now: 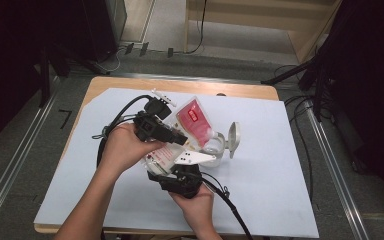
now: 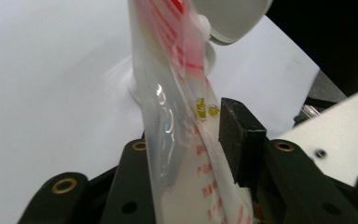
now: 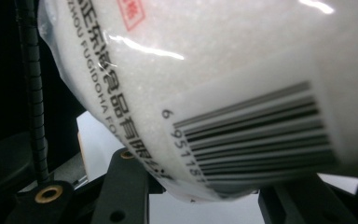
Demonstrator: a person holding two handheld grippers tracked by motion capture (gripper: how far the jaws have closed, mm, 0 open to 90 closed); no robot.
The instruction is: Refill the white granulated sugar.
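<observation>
Left gripper (image 2: 193,154) clamped on bag (image 2: 177,116), right gripper (image 3: 200,196) pinching its full end. Tilt slowly, keep mouth over jar (image 1: 215,145), far lid (image 1: 233,137) clear.

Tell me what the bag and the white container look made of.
Bag: thin clear plastic film, glossy; it creases, shows glare streaks and lets white grains show through, with red print on it. Container: probably hard moulded plastic, smooth and slightly shiny, with a rigid flip lid; ceramic can't be ruled out.
</observation>
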